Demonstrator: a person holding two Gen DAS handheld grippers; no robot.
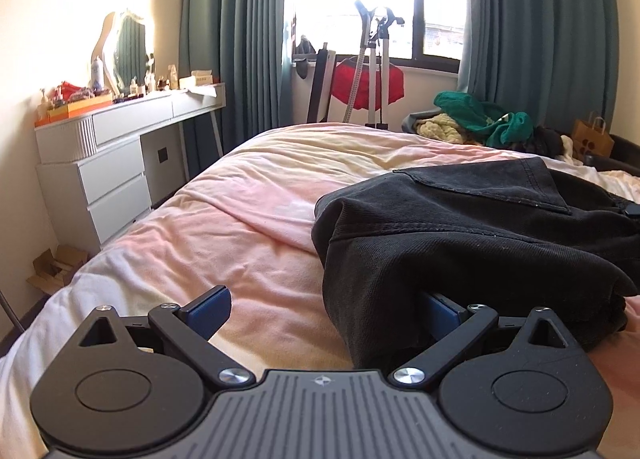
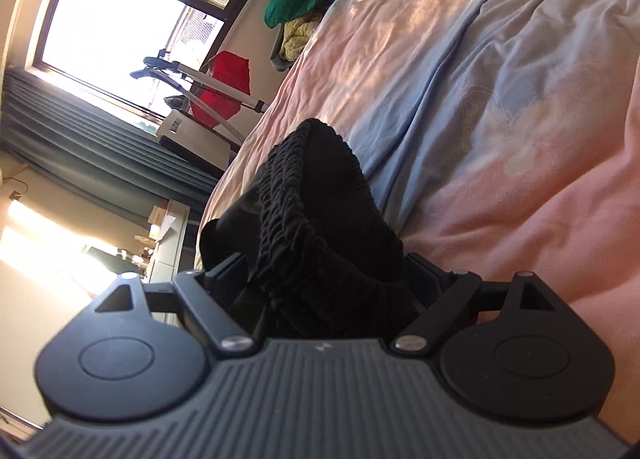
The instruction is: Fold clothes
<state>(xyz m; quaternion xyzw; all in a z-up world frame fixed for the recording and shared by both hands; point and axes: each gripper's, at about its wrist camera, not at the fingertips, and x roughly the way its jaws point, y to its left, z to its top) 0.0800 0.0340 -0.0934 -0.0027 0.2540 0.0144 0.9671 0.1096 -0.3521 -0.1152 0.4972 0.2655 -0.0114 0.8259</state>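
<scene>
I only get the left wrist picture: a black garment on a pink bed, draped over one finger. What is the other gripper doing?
Observer: The right gripper stands wide open, with a gathered elastic waistband of black cloth lying between its jaws.
Visitor: Is the bed all pink over there?
Observer: No, a pale blue patch runs across the bedcover beside that waistband.
Visitor: Is that gripper held flat like mine?
Observer: No, its picture is rolled sideways: the window sits tipped over at the upper left.
</scene>
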